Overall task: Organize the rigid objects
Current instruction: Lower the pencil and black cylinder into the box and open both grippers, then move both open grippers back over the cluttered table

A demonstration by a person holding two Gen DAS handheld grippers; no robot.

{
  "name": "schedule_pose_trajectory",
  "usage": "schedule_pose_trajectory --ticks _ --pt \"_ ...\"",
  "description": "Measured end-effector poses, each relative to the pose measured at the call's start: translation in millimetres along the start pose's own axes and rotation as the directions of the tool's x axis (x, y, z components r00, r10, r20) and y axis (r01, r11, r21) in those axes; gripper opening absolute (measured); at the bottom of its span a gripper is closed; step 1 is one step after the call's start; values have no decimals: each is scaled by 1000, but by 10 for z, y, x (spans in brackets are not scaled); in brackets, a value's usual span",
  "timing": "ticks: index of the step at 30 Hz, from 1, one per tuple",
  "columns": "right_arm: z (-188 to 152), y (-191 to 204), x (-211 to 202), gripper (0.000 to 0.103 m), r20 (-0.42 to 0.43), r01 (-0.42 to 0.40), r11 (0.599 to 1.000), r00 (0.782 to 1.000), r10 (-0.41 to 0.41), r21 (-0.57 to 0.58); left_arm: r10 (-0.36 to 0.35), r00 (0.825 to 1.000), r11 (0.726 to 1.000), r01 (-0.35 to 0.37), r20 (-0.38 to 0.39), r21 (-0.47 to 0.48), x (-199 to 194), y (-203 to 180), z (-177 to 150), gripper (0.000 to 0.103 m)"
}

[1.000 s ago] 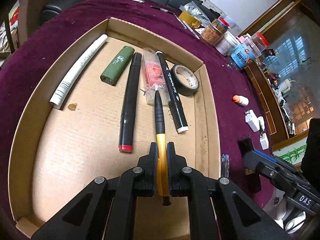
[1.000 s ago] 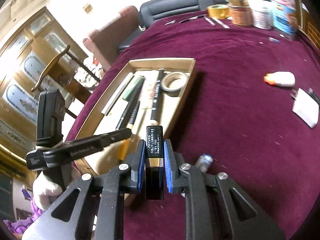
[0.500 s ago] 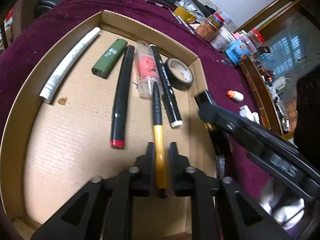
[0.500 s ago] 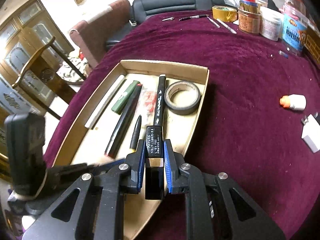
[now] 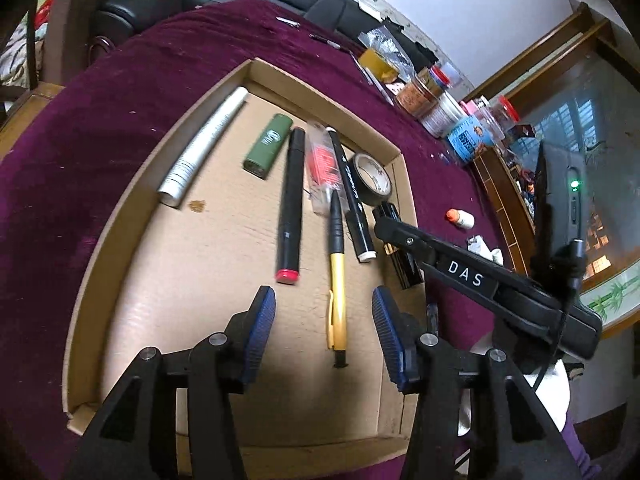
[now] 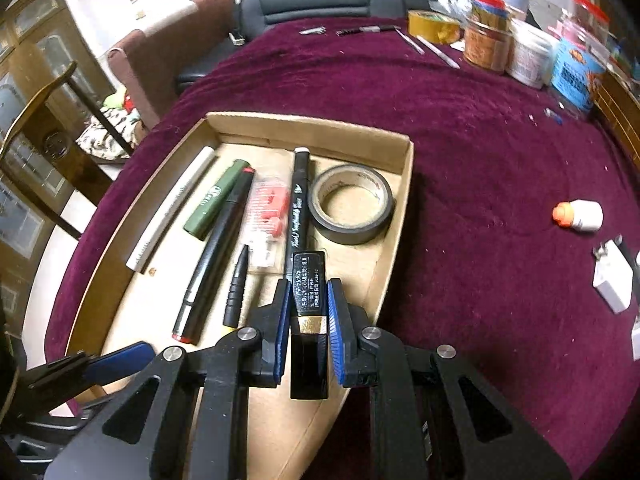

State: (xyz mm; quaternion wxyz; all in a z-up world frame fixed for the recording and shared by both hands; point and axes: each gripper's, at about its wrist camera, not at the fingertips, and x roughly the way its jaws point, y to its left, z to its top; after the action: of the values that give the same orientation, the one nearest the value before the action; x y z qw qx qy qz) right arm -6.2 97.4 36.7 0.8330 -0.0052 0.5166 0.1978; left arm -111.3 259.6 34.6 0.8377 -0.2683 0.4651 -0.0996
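A shallow cardboard tray (image 5: pixel 120 216) (image 6: pixel 400 208) lies on the maroon cloth. In it lie a white tube (image 5: pixel 204 146), a green lighter (image 5: pixel 268 146), a black marker with a red end (image 5: pixel 290 204), a clear packet with red print (image 5: pixel 322 168), a black-and-white marker (image 5: pixel 352 196), a tape roll (image 5: pixel 372 178) and a yellow-and-black pen (image 5: pixel 337 276). My left gripper (image 5: pixel 323 334) is open around the pen's yellow end, not touching it. My right gripper (image 6: pixel 308 324) is shut on a black rectangular stick with a gold band (image 6: pixel 308 292), held over the tray's right side.
On the cloth right of the tray lie a small white bottle with an orange cap (image 6: pixel 580 216) and a white plug adapter (image 6: pixel 612 276). Jars, tubs and a yellow tape roll (image 6: pixel 432 26) stand at the far edge. A sofa and chairs are beyond the table.
My left gripper has opened and released the yellow pen, which now lies in the tray. My right gripper has moved in over the tray with the black stick.
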Motion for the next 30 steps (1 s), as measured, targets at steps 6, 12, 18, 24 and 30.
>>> schedule_pose_trajectory --ticks 6,12,18,24,30 --pt "-12 -130 -62 17 7 -66 995 998 66 76 -10 999 1000 10 33 -8 -133 74 1 45" --pt "9 -131 -256 17 86 -245 966 967 238 85 -16 999 999 17 51 -28 -225 178 -9 45" --pt "74 82 -130 20 2 -366 928 930 366 72 -21 997 999 24 76 -47 -311 266 -21 45" --pt "68 149 78 20 -65 -317 941 943 325 117 -18 994 998 24 106 -61 -416 374 -11 45" --pt "169 107 235 20 -77 -218 963 970 232 157 -21 993 995 32 119 -90 -450 525 -5 46"
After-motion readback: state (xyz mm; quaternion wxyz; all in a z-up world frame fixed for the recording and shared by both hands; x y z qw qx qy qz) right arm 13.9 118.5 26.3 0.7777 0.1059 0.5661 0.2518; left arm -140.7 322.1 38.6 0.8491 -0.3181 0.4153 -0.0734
